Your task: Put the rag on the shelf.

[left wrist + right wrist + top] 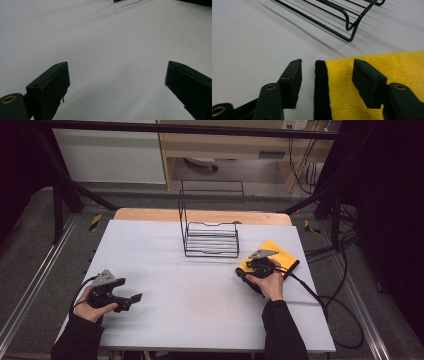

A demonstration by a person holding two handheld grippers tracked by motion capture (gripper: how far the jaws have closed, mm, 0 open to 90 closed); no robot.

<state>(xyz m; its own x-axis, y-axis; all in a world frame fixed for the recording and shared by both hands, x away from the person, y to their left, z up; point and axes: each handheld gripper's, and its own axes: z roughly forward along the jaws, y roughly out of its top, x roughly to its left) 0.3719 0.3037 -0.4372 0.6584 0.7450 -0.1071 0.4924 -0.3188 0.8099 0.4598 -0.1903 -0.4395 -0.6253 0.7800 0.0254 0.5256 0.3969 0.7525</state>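
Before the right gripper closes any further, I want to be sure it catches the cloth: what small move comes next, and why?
Probably ease the right gripper down and close on the cloth. Its black edge lies between the jaws, one over the table, the other over the yellow, and neither pad seems to press on it yet. The left gripper is open over bare table.

White-covered table (200, 285), wooden edge at far side. Black wire rack (210, 237) stood mid-far; folded yellow cloth (285, 254) lay just right of it.
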